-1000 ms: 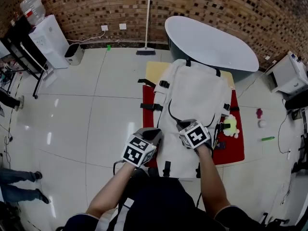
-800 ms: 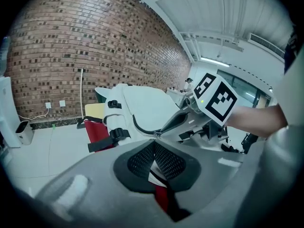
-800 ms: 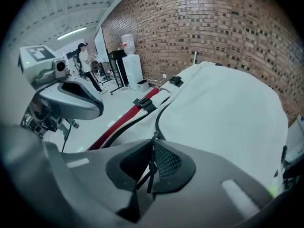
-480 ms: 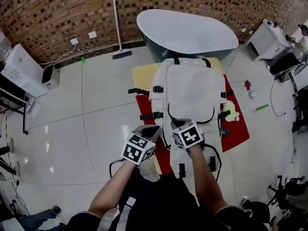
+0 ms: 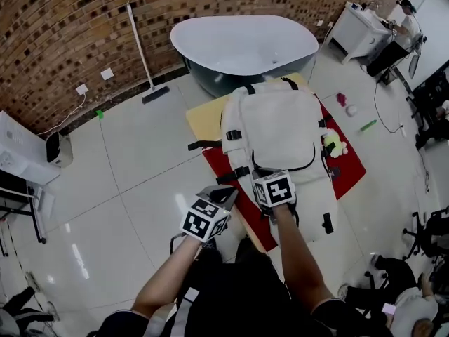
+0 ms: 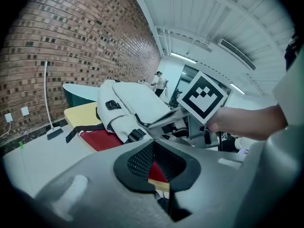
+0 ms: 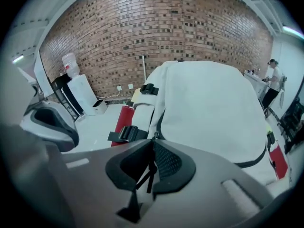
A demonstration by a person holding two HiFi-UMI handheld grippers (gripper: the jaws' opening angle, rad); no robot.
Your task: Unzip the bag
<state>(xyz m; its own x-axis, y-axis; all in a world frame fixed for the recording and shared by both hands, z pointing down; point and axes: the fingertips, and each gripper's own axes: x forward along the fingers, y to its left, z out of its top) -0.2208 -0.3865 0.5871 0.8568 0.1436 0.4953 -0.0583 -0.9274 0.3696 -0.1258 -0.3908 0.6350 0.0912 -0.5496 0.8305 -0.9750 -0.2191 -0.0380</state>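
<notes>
Since the earlier frame the head view has swung, so the bag point(image 5: 280, 128) now lies slanted in it, while both grippers stay at the same spots beside it. White, with black buckles, the bag lies flat on a red mat point(image 5: 351, 167) over a yellow table point(image 5: 203, 118). The right gripper point(image 5: 264, 178) sits at the near-left bend of the bag's black zipper point(image 5: 303, 170). Its jaws are pressed together on the thin black zipper pull cord point(image 7: 148, 175), which hangs down between the pads. The right forearm point(image 5: 295, 258) reaches straight forward over the bag's near end. The left gripper point(image 5: 224, 194) hovers just left of the bag off the table's near corner, apart from the fabric, its jaw tips closed on nothing. A grey bathtub point(image 5: 245, 44) stands beyond the table against a brick wall point(image 5: 84, 20).
</notes>
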